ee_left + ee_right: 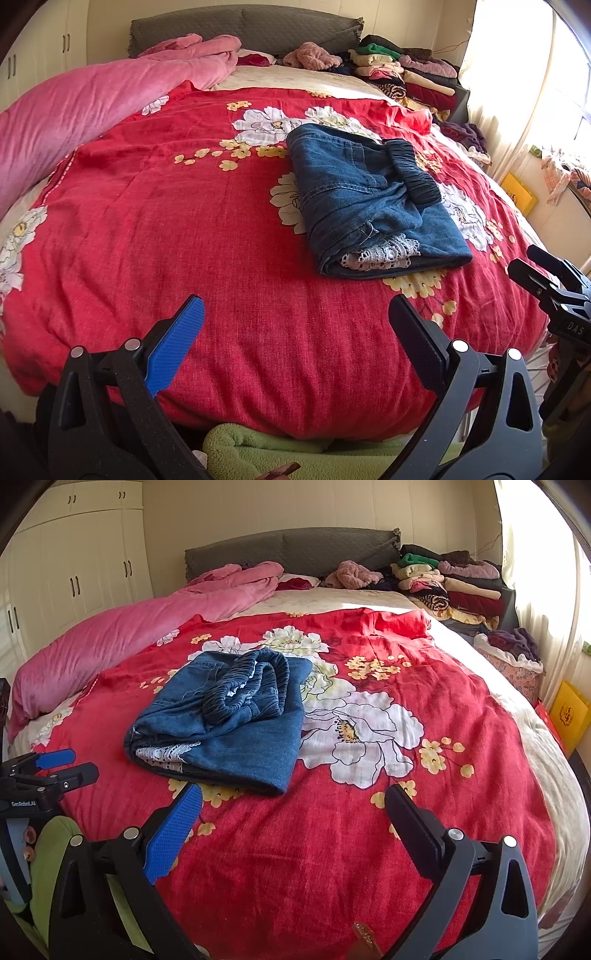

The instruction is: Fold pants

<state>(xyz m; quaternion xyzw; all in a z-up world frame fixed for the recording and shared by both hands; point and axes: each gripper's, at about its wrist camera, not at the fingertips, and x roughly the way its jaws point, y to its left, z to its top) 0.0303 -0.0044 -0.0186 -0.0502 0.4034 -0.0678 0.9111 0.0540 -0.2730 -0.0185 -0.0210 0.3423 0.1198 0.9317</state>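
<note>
Two grippers: both held low at the near edge of the bed, side by side, neither touching the jeans.
Left gripper [295,345]: spread wide, one finger faced in blue [177,347] and one black; nothing between them but red cover. It also shows at the nine o'clock edge of the right wrist view [61,766].
Right gripper [293,830]: just as wide apart, holding nothing. Its fingers show at the three o'clock edge of the left wrist view [535,269].
Jeans [365,203]: folded into a thick blue bundle, lying flat on the cover, apart from both tools. In the left wrist view they sit toward one o'clock of centre; in the right wrist view [229,720] toward ten o'clock.
Waistband [243,686]: dark gathered elastic, lying on top of the bundle, looped and a bit rumpled.
Lace trim [384,254]: white, peeking out of the fold at the near end of the bundle.
Bed cover [184,221]: red with big white flowers and small yellow ones, wrinkled, spread over most of the bed.
Pink quilt [92,110]: bunched along the bed's edge at ten o'clock.
Clothes pile [454,587]: folded stacks at the head of the bed, at one o'clock, beside the grey headboard [295,550].
Wardrobe [74,565]: cream doors, closed, at ten o'clock.
Yellow box [569,716]: beside the bed at three o'clock, near the curtained window.
</note>
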